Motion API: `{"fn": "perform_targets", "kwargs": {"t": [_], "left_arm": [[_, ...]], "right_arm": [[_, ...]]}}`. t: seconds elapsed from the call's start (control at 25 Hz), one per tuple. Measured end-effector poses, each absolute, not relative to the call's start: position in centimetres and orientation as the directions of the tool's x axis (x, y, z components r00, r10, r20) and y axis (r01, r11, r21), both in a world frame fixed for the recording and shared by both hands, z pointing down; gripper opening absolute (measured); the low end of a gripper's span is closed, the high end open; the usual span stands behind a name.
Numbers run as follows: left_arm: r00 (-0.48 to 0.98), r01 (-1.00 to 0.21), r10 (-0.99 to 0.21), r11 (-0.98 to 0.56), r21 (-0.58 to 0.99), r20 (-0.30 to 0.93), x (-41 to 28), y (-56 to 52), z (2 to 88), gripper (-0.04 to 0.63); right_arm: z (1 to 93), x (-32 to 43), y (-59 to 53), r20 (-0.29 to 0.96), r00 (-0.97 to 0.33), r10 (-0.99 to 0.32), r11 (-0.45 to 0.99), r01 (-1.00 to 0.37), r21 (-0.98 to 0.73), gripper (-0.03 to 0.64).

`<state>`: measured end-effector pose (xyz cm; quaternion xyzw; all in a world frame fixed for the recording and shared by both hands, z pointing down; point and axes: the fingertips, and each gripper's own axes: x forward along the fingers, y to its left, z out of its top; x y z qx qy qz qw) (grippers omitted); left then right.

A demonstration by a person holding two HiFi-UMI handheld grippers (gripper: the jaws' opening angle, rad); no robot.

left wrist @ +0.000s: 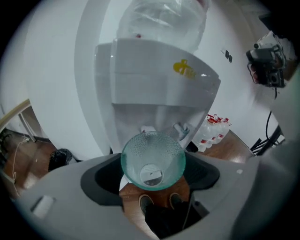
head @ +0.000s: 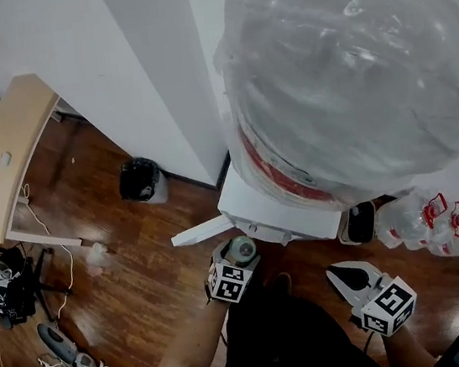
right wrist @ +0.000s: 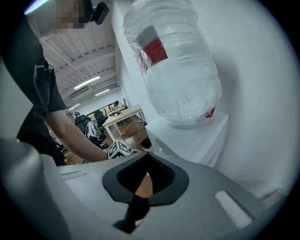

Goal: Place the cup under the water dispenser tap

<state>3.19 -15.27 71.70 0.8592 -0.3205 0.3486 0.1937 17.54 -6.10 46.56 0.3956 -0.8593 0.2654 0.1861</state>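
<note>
A greenish textured glass cup [left wrist: 153, 161] sits mouth-up between the jaws of my left gripper [left wrist: 153, 168], which is shut on it. In the head view the cup [head: 241, 250] and left gripper [head: 238, 258] hang just in front of the white water dispenser [head: 280, 209], below its top edge. The dispenser's taps [left wrist: 180, 129] show in the recess right above the cup's rim. A large clear water bottle [head: 349, 68] tops the dispenser. My right gripper [head: 337, 273] is lower right of it, jaws together with nothing in them; its tips [right wrist: 147, 153] meet.
A black waste bin [head: 141, 181] stands against the white wall at left. A wooden desk [head: 6, 150] with cables is at far left. A pack of small water bottles [head: 439, 225] lies right of the dispenser. The floor is brown wood.
</note>
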Motion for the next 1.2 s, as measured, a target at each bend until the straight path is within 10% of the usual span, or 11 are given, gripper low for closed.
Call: {"fn": "perform_targets", "kwargs": {"t": [1.2], "left_arm": [[0.601, -0.626, -0.444, -0.778, 0.047, 0.664, 5.3, -21.6, 89.3, 0.382]], "right_arm": [[58.4, 13.8, -7.6, 0.667, -0.63, -0.399, 0.527, -0.752, -0.395, 0.0]]}}
